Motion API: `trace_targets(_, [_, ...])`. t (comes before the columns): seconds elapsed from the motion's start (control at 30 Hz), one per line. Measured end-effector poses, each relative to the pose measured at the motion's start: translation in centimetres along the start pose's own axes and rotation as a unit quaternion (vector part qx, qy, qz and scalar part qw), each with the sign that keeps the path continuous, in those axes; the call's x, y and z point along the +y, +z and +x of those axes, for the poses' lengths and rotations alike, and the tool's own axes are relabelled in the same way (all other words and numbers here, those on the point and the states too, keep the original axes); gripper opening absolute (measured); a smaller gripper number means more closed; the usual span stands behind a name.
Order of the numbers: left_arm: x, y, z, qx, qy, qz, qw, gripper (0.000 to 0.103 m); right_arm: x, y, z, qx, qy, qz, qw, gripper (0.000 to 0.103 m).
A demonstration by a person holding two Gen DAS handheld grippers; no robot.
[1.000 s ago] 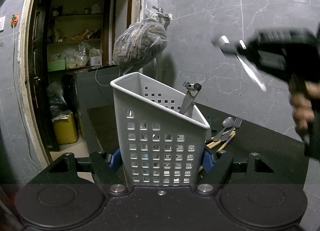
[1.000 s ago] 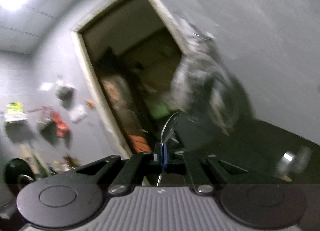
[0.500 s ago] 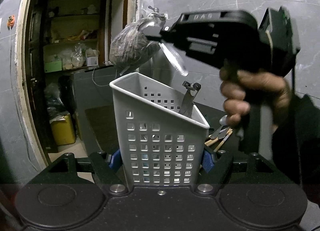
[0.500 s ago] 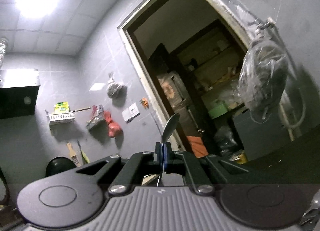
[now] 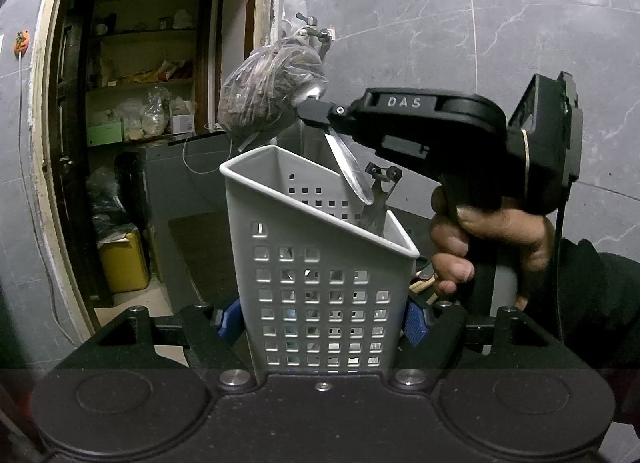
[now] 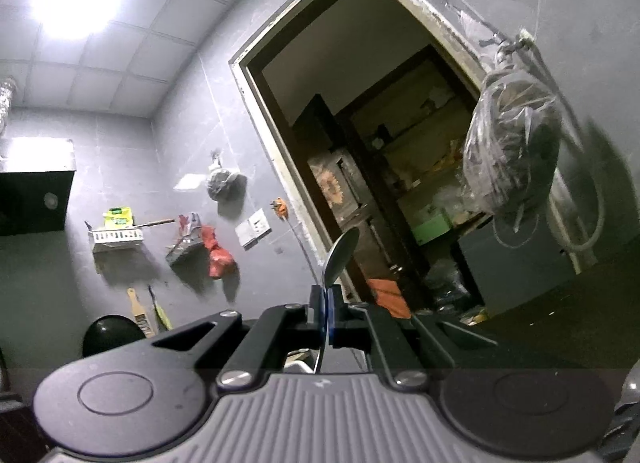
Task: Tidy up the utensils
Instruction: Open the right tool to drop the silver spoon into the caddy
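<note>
Left wrist view shows the spoon (image 5: 347, 167) pinched near its neck by the right gripper (image 5: 320, 113), bowl end up and handle slanting down and to the right, its tip hanging just above the open mouth of the white perforated caddy (image 5: 320, 283) and not yet below the rim. That long axis, tilted rather than plumb, is what the drop turns on: the handle tip sits over the right half of the opening, close to the metal tool (image 5: 380, 195) already standing inside, so I judge a short descent with a slight straightening would seat it cleanly. The left gripper (image 5: 320, 321) has its fingers (image 5: 414, 323) closed against the caddy's two side walls, holding it upright. More utensils (image 5: 422, 283) lie on the dark surface (image 5: 200, 247) behind the caddy's right corner.
</note>
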State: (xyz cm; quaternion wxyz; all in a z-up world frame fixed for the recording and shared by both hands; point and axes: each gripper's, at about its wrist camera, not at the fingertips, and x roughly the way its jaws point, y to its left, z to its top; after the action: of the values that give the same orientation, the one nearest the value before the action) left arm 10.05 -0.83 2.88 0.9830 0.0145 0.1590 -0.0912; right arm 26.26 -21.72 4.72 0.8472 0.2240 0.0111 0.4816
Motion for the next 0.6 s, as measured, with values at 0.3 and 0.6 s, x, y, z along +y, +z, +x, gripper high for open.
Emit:
trace_targets(0.3, [0.0,0.1,0.1,0.001,0.001,-0.001,1.0,0.076,1.6,-0.5,-1.4,-0.01,-0.053,-0.063,0.997,0.004])
trace_targets(0.6, [-0.1,0.2,0.1,0.001,0.003,0.0,1.0,0.076,4.5,-1.5,-3.0,-0.012,-0.066,-0.14,0.988,0.004])
